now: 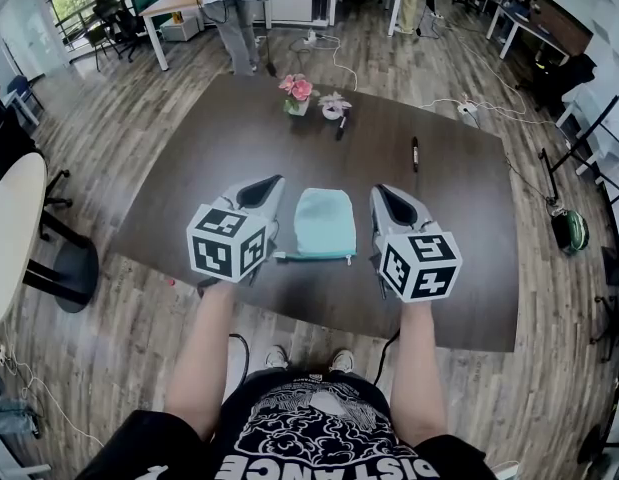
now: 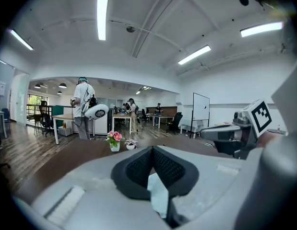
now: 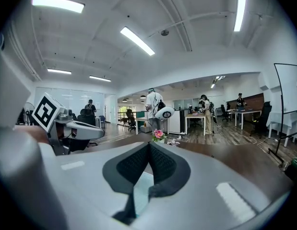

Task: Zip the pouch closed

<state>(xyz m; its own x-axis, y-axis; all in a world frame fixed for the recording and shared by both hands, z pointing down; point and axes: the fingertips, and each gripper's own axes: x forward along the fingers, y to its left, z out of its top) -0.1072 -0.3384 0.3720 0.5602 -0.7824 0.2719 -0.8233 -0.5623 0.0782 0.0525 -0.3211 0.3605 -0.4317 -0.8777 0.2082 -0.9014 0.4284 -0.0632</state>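
- Near the front edge of the dark surface [image 1: 239,138], a pale blue pouch [image 1: 324,223] lies between the grippers.
- Left gripper [image 2: 152,149]: fingers pressed together, seemingly on nothing.
- Right gripper [image 3: 148,145]: fingers pressed together too.

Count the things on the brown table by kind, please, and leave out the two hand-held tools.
Pouch, light blue: 1
Flower pots: 2, the pot with pink flowers and the small white pot
Pens: 2, the pen by the pots and the pen at the right
Total: 5
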